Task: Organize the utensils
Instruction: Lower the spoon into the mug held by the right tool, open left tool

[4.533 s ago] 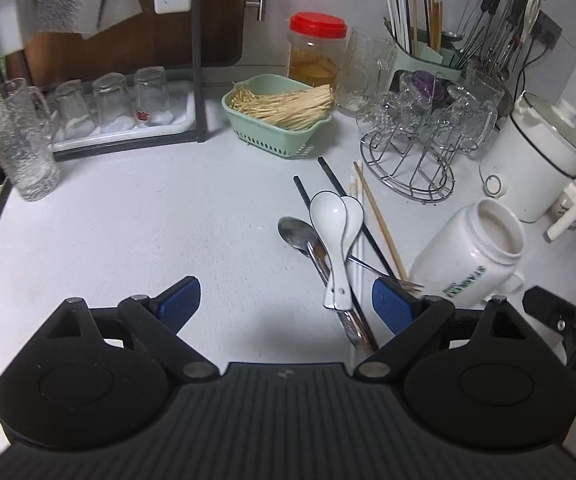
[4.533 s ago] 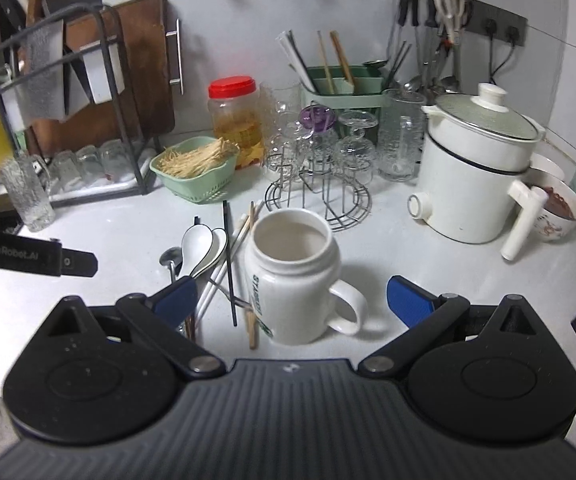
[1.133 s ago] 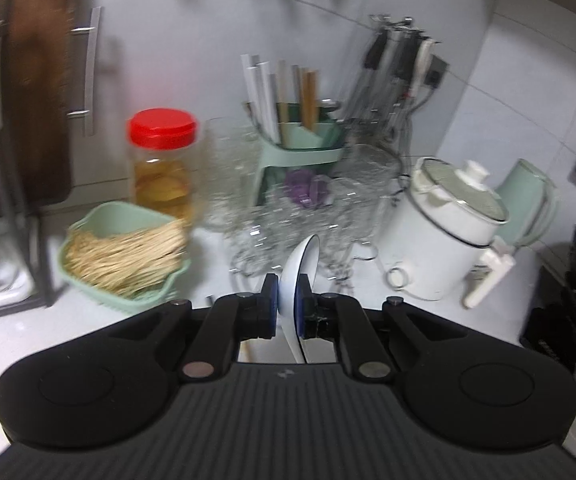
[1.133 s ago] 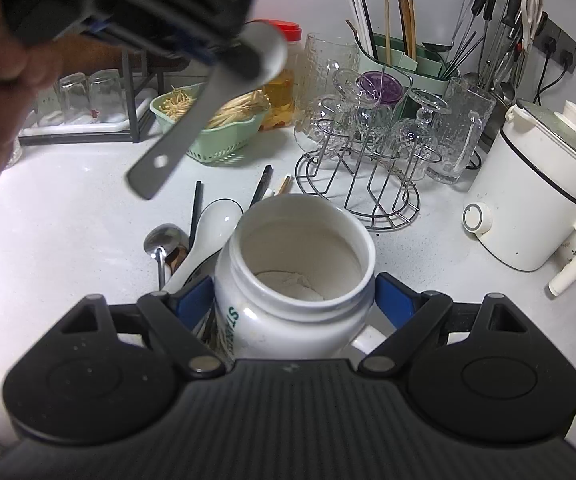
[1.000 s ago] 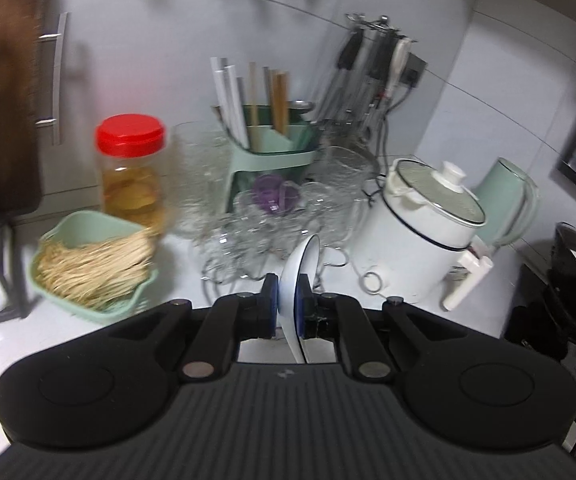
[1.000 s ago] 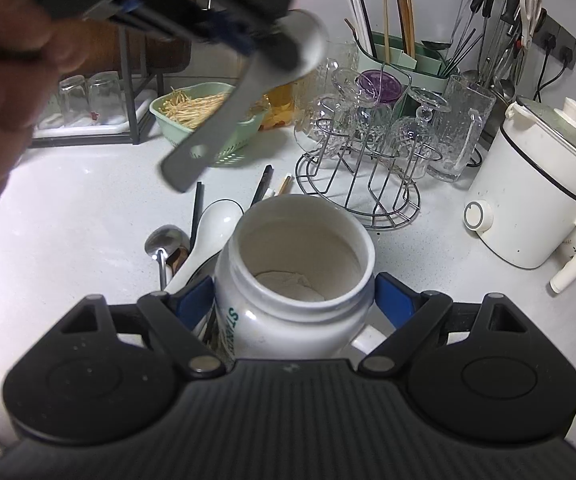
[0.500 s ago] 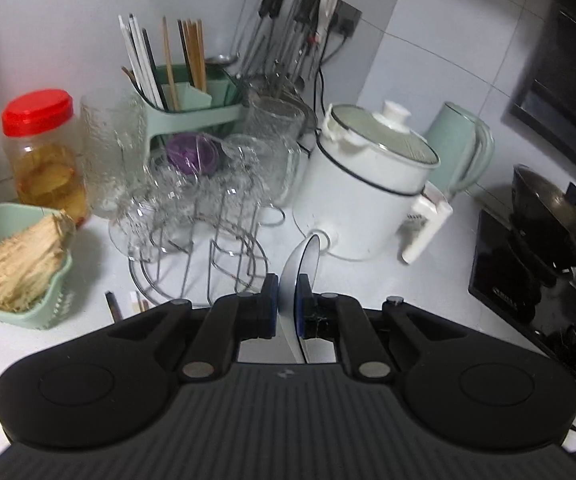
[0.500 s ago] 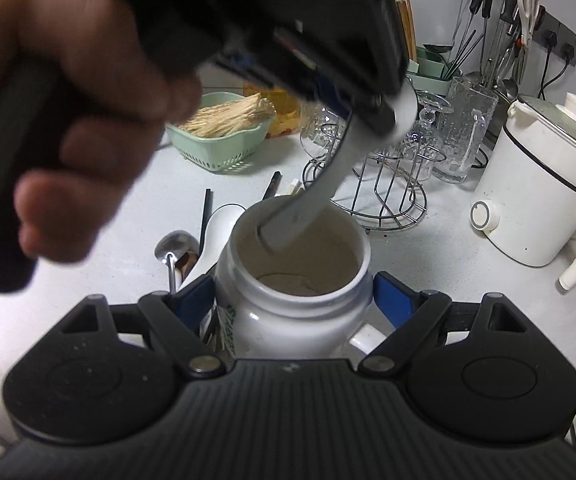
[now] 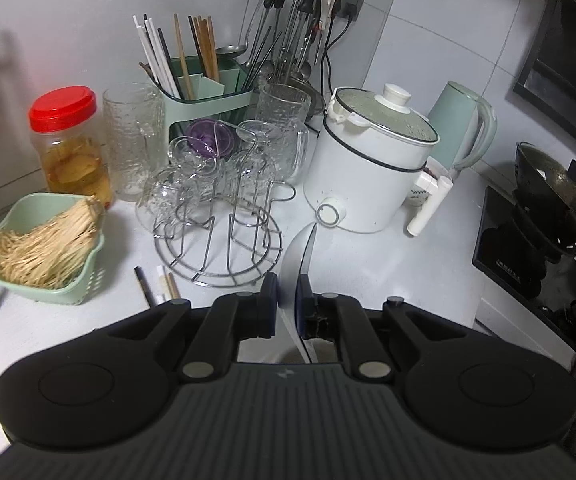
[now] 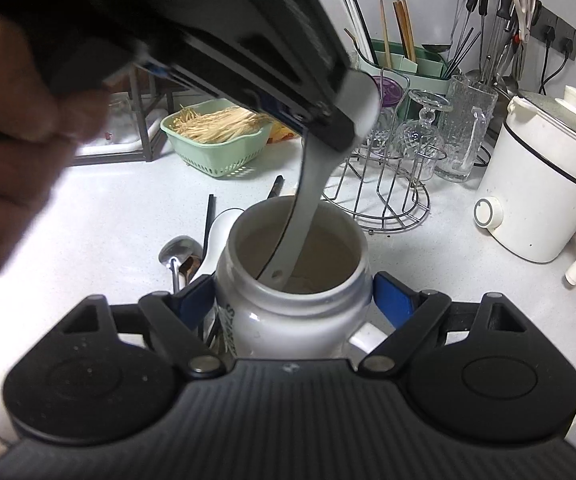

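My left gripper (image 10: 327, 120) and hand (image 10: 12, 128) are motion-blurred at ten o'clock in the right wrist view. The white spoon (image 10: 307, 196) has its bowl half hidden by the jaws. My right gripper (image 10: 293, 300) covers the mug (image 10: 291, 304) base and most of its lettering.

Mug (image 10: 291, 312) sits near-centre on counter (image 10: 128, 208), btwn right gripper (image 10: 293, 300) pads. Spoon (image 10: 307, 196) handle angles down into mug, bowl end up in left gripper (image 9: 286, 300). More utensils (image 10: 192, 252) lie on counter just left of mug. Glass rack (image 10: 391, 168) far right of mug; basket (image 10: 218, 140) far left; cooker (image 10: 543, 184) at right; utensil caddy (image 10: 403, 60) behind rack.
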The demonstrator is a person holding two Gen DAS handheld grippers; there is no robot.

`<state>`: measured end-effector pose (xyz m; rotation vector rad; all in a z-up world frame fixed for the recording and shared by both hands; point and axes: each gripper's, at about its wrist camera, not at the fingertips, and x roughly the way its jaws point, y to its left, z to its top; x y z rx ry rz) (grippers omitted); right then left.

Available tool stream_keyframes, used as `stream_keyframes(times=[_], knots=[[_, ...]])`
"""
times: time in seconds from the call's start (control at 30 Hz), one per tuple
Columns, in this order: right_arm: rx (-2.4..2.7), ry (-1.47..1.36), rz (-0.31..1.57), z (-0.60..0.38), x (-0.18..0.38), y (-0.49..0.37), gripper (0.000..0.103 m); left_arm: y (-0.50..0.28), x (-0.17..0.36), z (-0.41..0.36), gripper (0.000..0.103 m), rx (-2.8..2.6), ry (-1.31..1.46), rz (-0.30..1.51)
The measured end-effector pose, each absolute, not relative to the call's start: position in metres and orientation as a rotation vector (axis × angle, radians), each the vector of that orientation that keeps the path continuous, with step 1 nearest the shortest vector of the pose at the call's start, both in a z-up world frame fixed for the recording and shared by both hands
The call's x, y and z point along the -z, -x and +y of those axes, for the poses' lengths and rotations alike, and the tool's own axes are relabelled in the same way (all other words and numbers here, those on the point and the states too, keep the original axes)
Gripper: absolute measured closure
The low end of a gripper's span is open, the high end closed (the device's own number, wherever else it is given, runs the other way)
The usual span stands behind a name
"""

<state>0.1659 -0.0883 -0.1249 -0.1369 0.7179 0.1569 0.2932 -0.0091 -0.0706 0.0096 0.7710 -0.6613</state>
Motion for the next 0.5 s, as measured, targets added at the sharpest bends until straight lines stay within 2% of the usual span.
stream_keyframes(times=[0.5], knots=[[-0.208,0.163,0.71,-0.091,0.125,-0.159,0.015,-0.266,0.066,-0.017,0.093,0.708,-0.101,0.988]])
